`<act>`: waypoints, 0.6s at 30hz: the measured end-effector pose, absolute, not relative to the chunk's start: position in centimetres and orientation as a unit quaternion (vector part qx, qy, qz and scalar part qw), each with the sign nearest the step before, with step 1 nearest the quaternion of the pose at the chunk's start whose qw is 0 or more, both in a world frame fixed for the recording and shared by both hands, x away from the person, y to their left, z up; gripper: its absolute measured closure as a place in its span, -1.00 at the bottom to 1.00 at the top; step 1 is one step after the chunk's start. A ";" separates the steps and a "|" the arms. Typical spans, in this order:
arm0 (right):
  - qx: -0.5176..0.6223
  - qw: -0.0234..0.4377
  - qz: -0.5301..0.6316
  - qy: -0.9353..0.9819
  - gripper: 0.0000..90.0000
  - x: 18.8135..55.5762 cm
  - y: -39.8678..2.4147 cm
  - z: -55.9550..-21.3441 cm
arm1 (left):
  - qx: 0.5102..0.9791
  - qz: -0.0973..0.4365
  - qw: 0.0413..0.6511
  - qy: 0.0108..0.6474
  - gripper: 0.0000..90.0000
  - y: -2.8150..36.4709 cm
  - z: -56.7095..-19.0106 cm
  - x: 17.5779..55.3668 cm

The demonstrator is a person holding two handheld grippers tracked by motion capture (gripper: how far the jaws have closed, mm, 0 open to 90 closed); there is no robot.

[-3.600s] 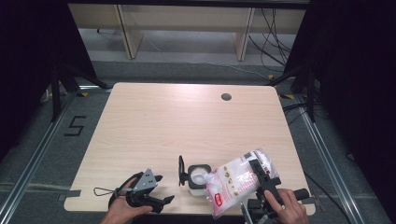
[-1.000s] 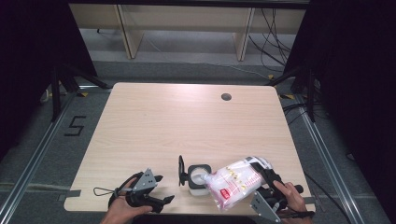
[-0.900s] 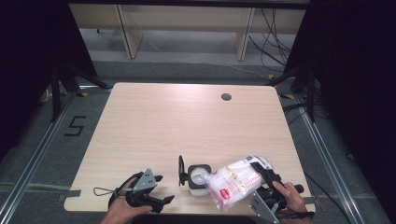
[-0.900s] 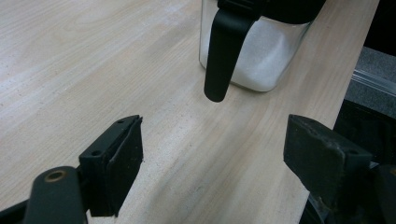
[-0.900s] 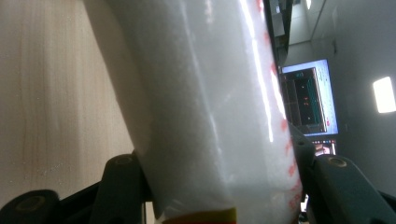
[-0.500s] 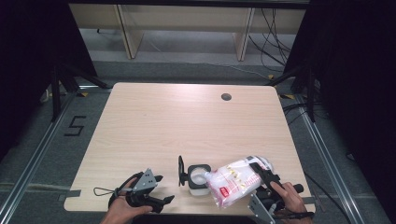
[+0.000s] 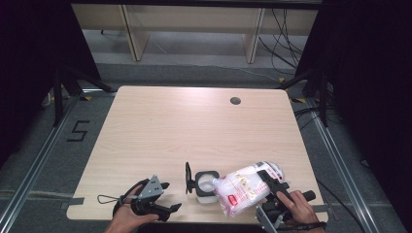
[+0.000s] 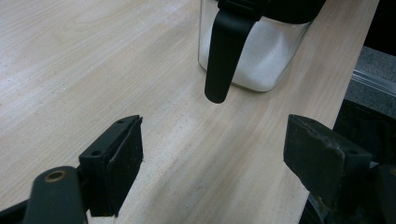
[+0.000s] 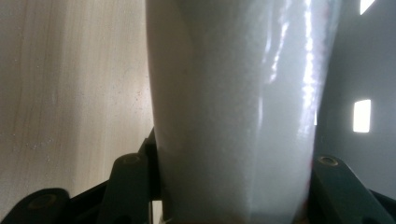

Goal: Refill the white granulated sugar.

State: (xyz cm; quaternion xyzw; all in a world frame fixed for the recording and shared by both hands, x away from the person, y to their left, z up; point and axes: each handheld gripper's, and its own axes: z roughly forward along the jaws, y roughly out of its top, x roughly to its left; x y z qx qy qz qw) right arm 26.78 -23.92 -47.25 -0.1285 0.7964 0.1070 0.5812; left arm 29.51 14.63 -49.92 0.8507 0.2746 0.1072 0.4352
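A clear square jar (image 7: 204, 187) with a black rim stands near the table's front edge, its black lid (image 7: 188, 177) flipped open to the left. White grains lie in the jar (image 8: 254, 58). A plastic bag of white grains (image 7: 243, 190) lies tipped over, its mouth at the jar's opening. My right gripper (image 7: 266, 194) is shut on the bag (image 9: 233, 116), and its jaws have just been closing on it. My left gripper (image 7: 169, 196) rests open on the table left of the jar, nothing between its jaws (image 8: 215, 144).
The wooden table (image 7: 194, 131) has a round cable hole (image 7: 235, 101) at the back right. Its right edge (image 8: 345, 60) runs close past the jar. Dark frames and cables stand on the floor around it.
Since the earliest frame the bag has come down and lies flatter, its mouth nearer the jar. Over the last second it barely shifts. The left gripper stays put.
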 end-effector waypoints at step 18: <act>-0.041 0.507 0.245 0.825 0.22 27.3 -25.0 -47.8 | 0.841 0.105 0.448 0.285 -0.57 14.5 -50.0 29.4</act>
